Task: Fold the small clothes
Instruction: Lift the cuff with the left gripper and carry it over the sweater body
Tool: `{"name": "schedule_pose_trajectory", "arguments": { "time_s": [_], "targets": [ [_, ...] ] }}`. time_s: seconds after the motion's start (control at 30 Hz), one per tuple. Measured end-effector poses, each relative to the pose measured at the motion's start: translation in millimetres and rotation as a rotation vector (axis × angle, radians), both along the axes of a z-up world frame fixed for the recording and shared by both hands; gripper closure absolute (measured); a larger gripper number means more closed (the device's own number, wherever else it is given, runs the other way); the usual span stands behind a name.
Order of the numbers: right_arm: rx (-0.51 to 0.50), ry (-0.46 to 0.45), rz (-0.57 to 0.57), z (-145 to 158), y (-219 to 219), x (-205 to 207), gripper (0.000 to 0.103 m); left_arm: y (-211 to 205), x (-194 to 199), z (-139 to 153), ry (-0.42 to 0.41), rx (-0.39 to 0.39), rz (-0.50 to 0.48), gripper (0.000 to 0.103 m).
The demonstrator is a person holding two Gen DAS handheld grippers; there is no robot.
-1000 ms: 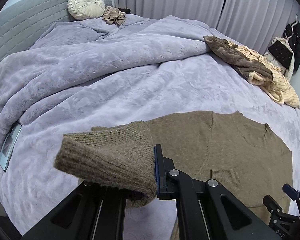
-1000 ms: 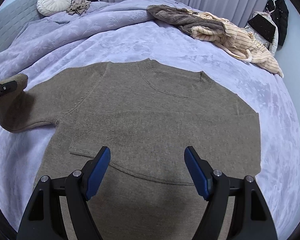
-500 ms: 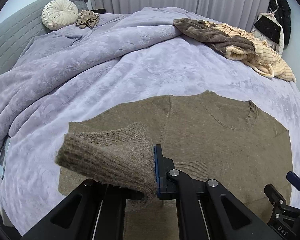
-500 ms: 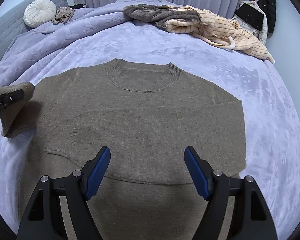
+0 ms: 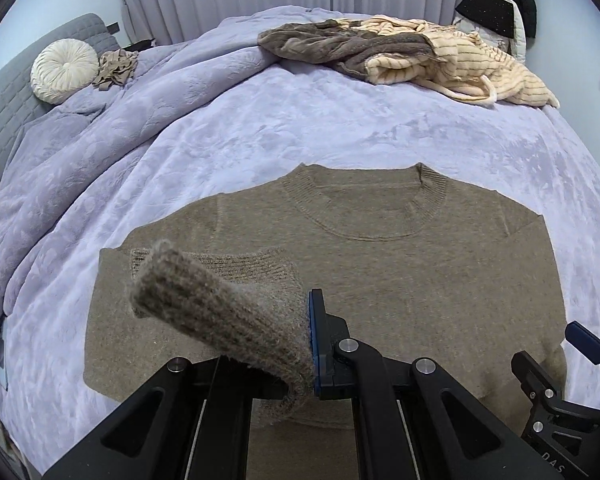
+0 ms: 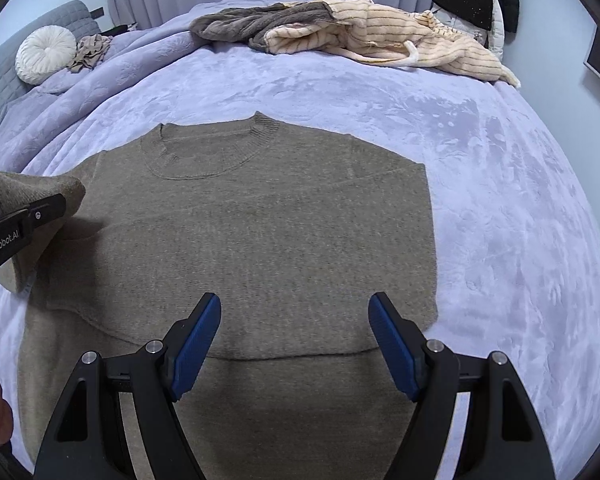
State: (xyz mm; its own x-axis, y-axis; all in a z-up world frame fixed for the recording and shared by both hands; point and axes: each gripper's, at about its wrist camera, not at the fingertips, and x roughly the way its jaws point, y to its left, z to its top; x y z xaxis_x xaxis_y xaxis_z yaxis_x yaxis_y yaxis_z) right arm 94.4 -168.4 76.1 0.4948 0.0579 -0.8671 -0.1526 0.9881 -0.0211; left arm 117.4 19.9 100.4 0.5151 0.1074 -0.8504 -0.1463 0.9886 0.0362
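Lavender bedding [image 6: 340, 92] covers the bed, and a brown sweater [image 6: 260, 220] lies flat on it, neckline away from both tongs. Left tongs [image 5: 306, 344] pinch the ribbed sleeve cuff [image 5: 220, 312], lifted over the sweater's body. Right tongs [image 6: 296, 336] hover spread and empty above the hem, beside their partner. The sleeve fold seems underway; next, I'd guess, the cuff needs laying across the chest and releasing.
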Motion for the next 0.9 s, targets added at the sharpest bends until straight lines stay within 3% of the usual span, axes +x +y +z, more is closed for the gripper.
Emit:
{"name": "schedule_pose_trajectory", "arguments": {
  "time_s": [0.33,0.9],
  "targets": [
    [0.005,-0.012,-0.014,0,-25,6,0.024,-59,7,13,-0.011,0.023,-0.086,0.095],
    [0.031,-0.028,-0.078,0,-70,10,0.024,-139,20,4,0.014,0.052,-0.203,0.095]
  ]
}}
